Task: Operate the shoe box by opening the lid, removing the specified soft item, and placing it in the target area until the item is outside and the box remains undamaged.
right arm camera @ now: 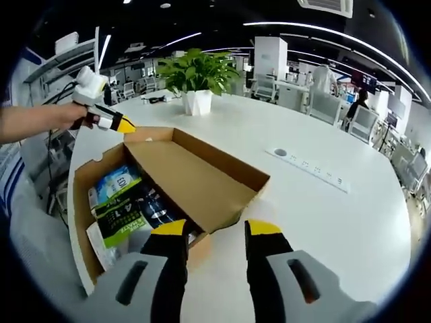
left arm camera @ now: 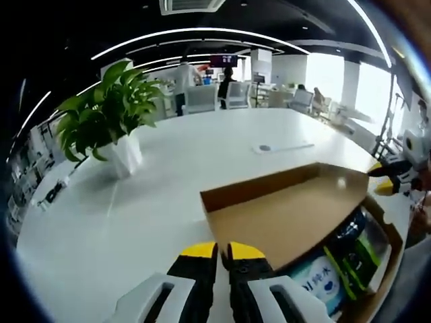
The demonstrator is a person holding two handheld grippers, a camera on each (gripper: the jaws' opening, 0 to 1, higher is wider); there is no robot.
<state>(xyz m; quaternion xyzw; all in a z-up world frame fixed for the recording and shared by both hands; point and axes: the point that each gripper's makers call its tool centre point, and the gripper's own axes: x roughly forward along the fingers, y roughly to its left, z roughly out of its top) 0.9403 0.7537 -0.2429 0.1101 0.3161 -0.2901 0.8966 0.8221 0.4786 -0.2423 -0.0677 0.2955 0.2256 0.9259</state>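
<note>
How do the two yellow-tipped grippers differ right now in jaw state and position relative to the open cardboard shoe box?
The left gripper has its jaws closed together, nothing between them; the right gripper has its jaws spread apart. The left gripper sits at one side of the brown cardboard shoe box, with the raised lid ahead of it; the right gripper hovers at the opposite side. Both have black jaws with yellow tips and hold nothing.

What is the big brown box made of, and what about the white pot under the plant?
The open brown shoe box looks like plain cardboard: matte tan surface, folded flaps, raw edges. The white plant pot looks smooth and slightly glossy, with faceted sides, probably ceramic or plastic; the pictures cannot settle which.
</note>
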